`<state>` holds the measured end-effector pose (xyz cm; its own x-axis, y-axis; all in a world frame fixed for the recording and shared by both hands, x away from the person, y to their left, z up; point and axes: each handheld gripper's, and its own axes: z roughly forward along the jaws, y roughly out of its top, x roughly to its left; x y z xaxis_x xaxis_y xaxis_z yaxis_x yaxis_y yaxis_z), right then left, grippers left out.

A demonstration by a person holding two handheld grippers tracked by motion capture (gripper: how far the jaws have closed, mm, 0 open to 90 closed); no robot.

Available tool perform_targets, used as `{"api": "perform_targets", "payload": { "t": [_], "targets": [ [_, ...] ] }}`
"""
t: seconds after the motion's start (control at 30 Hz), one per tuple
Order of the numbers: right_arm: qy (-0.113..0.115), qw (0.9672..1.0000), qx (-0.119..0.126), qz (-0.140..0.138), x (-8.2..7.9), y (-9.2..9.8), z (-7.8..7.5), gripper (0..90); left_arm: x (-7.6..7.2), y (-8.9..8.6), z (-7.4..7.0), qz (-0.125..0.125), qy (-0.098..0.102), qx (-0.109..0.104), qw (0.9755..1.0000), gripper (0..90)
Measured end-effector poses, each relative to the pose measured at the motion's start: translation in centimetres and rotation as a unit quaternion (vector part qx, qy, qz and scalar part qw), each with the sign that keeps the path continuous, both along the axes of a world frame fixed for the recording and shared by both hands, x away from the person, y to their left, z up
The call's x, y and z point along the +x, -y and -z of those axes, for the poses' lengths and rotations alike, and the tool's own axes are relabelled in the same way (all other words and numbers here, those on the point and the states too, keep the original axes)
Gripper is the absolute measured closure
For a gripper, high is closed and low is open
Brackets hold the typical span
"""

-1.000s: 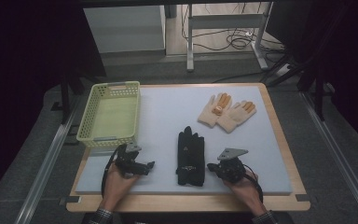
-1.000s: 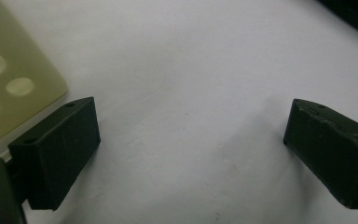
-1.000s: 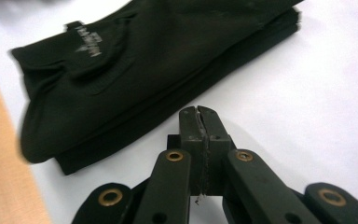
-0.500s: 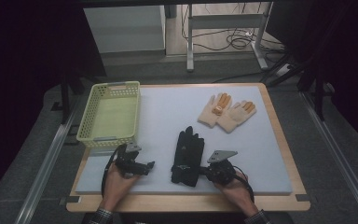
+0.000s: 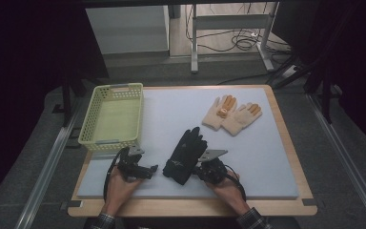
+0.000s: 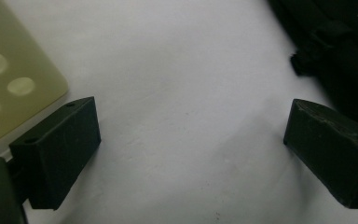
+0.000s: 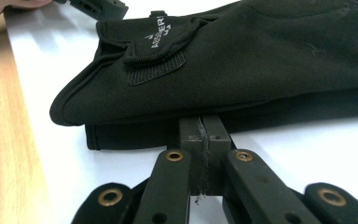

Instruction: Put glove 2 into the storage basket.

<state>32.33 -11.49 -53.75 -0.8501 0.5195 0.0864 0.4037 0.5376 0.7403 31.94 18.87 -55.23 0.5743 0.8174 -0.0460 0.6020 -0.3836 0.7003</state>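
Sliding leftward, the right gripper [image 5: 201, 168] now noses its closed jaws against the black fabric gloves [image 5: 185, 153], seemingly to push them; left gripper [image 5: 148, 170], beside them, gapes empty.

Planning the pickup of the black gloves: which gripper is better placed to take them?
Right. The right gripper sits at the edge of the black gloves, jaws shut with tips against the lower glove. The left gripper stands open over bare mat, apart from them, beside the basket.

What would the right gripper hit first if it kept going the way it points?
The black gloves: the right gripper, jaws shut, points at the stacked pair's edge and looks at or nearly against the lower glove; whether it touches is unclear.
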Motion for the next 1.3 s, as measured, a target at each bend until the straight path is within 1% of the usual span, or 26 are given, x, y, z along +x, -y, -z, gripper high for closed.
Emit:
{"api": "perform_targets", "payload": {
  "t": [0.03,0.13,0.2,0.27,0.4,0.43,0.47,0.57,0.63,0.67,0.7,0.73,0.77,0.8,0.83,0.87,0.9,0.93,0.97,1.0,1.03,1.07,1.1,1.2,1.27,1.3],
  "targets": [
    [0.000,1.0000,0.000,0.000,0.0,0.0,0.0,88.4,0.0,0.0,0.0,0.000,0.000,0.000,1.0000,4.0],
    [0.002,1.0000,-0.001,0.000,0.6,-1.0,0.0,88.4,0.0,0.0,0.0,0.000,0.000,-0.001,1.0000,4.0],
    [0.001,1.0000,-0.001,0.001,0.8,-1.2,0.0,88.4,0.0,0.0,0.0,0.000,0.000,-0.001,1.0000,4.0],
    [0.010,0.9999,-0.008,0.002,1.0,-1.7,0.1,88.3,0.0,0.0,0.0,0.001,0.000,0.001,1.0000,3.9],
    [0.015,0.9998,-0.012,0.002,0.9,-1.9,0.0,88.0,0.0,0.0,0.0,0.001,0.000,0.001,1.0000,3.9],
    [0.019,0.9996,-0.021,-0.001,0.8,-1.8,-0.2,84.1,0.0,0.0,0.0,0.000,0.000,0.001,1.0000,3.9],
    [0.019,0.9996,-0.021,-0.001,0.8,-1.8,-0.2,84.1,0.0,0.0,0.0,0.000,0.000,0.001,1.0000,3.9],
    [0.029,0.9991,-0.031,-0.001,0.6,-1.5,-0.5,78.7,0.0,0.0,0.0,0.000,0.000,0.001,1.0000,4.0],
    [0.034,0.9989,-0.032,0.005,0.6,-1.1,-0.7,76.3,0.0,0.0,0.0,0.001,0.000,0.001,1.0000,4.0],
    [0.040,0.9987,-0.032,0.011,0.6,-0.4,-1.0,74.5,0.0,0.0,0.0,0.001,-0.001,0.000,1.0000,4.0],
    [0.040,0.9987,-0.032,0.011,0.6,-0.4,-1.0,74.5,0.0,0.0,0.0,0.001,-0.001,0.001,1.0000,4.0],
    [0.043,0.9984,-0.030,0.021,0.8,0.3,-1.2,72.4,0.0,0.0,0.0,0.001,-0.001,0.000,1.0000,4.0],
    [0.043,0.9984,-0.030,0.021,0.8,0.3,-1.2,72.4,0.0,0.0,0.0,0.001,-0.001,0.000,1.0000,4.0],
    [0.045,0.9981,-0.029,0.030,0.9,1.0,-1.4,70.3,0.0,0.0,0.0,0.001,-0.001,0.000,1.0000,4.0],
    [0.045,0.9981,-0.029,0.030,0.9,1.0,-1.4,70.3,0.0,0.0,0.0,0.001,-0.001,0.000,1.0000,4.0],
    [0.044,0.9979,-0.026,0.039,1.1,1.8,-1.6,67.6,0.0,0.0,0.0,0.001,-0.001,0.000,1.0000,4.0],
    [0.044,0.9979,-0.026,0.039,1.1,1.8,-1.6,67.6,0.0,0.0,0.0,0.001,-0.001,0.000,1.0000,4.0],
    [0.046,0.9975,-0.025,0.048,1.3,2.6,-1.8,64.7,0.0,0.0,0.0,0.001,-0.001,0.000,1.0000,4.1],
    [0.046,0.9975,-0.025,0.048,1.3,2.6,-1.8,64.7,0.0,0.0,0.0,0.001,-0.001,0.000,1.0000,4.1],
    [0.046,0.9972,-0.025,0.053,1.3,3.0,-1.8,63.3,0.0,0.0,0.0,0.001,-0.002,0.000,1.0000,4.1],
    [0.047,0.9969,-0.024,0.059,1.4,3.3,-1.9,62.2,0.0,0.0,0.0,0.001,-0.002,0.001,1.0000,4.1],
    [0.048,0.9961,-0.022,0.070,1.5,4.1,-1.9,59.5,0.0,0.0,0.0,0.001,-0.002,0.001,1.0000,4.1],
    [0.048,0.9961,-0.022,0.070,1.5,4.1,-1.9,59.5,0.0,0.0,0.0,0.001,-0.002,0.001,1.0000,4.0],
    [0.050,0.9947,-0.020,0.087,1.7,5.3,-2.0,55.8,0.0,0.0,0.0,0.001,-0.001,0.001,1.0000,3.9],
    [0.054,0.9935,-0.020,0.098,1.9,6.0,-2.0,52.8,0.0,0.0,0.0,0.001,-0.002,0.001,1.0000,3.9],
    [0.056,0.9926,-0.021,0.106,2.0,6.6,-2.1,50.0,0.1,0.0,0.0,0.001,-0.002,0.001,1.0000,3.9]
  ]
}}
